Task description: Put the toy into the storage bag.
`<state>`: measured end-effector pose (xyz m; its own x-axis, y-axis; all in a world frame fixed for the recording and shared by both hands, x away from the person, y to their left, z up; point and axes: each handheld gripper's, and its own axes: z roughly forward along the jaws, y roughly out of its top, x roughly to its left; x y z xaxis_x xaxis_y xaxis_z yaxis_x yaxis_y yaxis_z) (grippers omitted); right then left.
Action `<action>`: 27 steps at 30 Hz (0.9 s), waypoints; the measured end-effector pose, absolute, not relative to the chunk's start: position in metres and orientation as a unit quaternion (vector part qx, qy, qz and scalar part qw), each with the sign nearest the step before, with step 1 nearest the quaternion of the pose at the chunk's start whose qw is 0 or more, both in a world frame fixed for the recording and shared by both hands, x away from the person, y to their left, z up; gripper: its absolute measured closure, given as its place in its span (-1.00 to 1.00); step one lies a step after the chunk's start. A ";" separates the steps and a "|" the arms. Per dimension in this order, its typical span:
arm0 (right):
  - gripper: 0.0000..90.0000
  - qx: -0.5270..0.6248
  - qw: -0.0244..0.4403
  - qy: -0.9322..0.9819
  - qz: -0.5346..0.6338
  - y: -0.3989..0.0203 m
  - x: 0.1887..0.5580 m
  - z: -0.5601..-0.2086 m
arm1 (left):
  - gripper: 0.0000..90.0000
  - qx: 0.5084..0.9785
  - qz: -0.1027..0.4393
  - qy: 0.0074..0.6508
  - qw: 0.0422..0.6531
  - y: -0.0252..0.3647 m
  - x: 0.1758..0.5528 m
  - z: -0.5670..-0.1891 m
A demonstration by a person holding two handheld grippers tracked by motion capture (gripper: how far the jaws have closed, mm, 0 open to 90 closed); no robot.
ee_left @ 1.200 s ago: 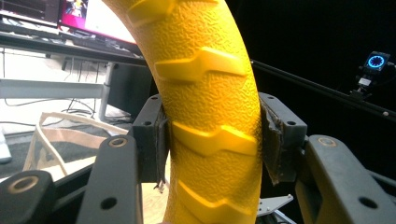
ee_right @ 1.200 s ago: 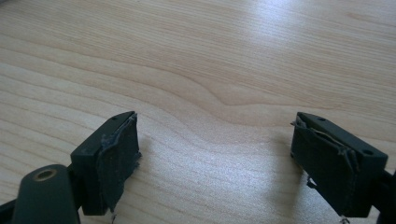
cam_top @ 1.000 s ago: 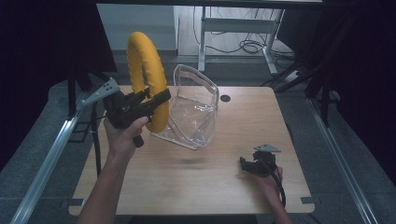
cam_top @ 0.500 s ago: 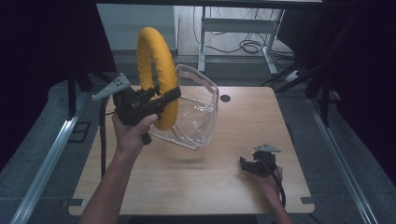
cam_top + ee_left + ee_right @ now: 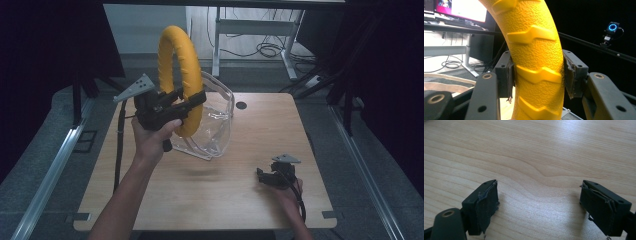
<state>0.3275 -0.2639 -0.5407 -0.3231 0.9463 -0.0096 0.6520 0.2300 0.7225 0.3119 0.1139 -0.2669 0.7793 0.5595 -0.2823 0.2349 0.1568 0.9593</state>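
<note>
A yellow textured ring [image 5: 181, 75] is held upright in the air above the table's left half, with my left gripper [image 5: 192, 102] shut on its lower part. In the left gripper view the ring [image 5: 536, 62] fills the gap between the two pads, which press on its sides. Just behind and to the right of the ring a clear plastic bag [image 5: 212, 122] stands on the wooden table [image 5: 210, 190], its mouth open. My right gripper [image 5: 265, 177] rests low at the table's right front; its jaws [image 5: 539, 207] stand wide apart over bare wood.
A small dark hole [image 5: 242, 105] marks the tabletop behind the bag. Metal rails [image 5: 45, 175] run along both sides of the table. A desk frame with cables [image 5: 260, 47] stands on the floor beyond the far edge.
My left gripper has carried the yellow ring up and to the right, closer to the bag's mouth. The right gripper has stayed put.
</note>
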 end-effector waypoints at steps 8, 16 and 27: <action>-0.66 0.532 0.233 0.750 0.317 -0.264 0.328 -0.541 | 0.10 0.643 0.116 0.305 0.693 0.102 0.315 -0.262; -0.66 0.533 0.233 0.750 0.317 -0.264 0.328 -0.541 | 0.10 0.647 0.109 0.300 0.692 0.092 0.319 -0.262; -0.66 0.533 0.232 0.749 0.317 -0.264 0.328 -0.541 | 0.10 0.650 0.100 0.298 0.691 0.077 0.326 -0.262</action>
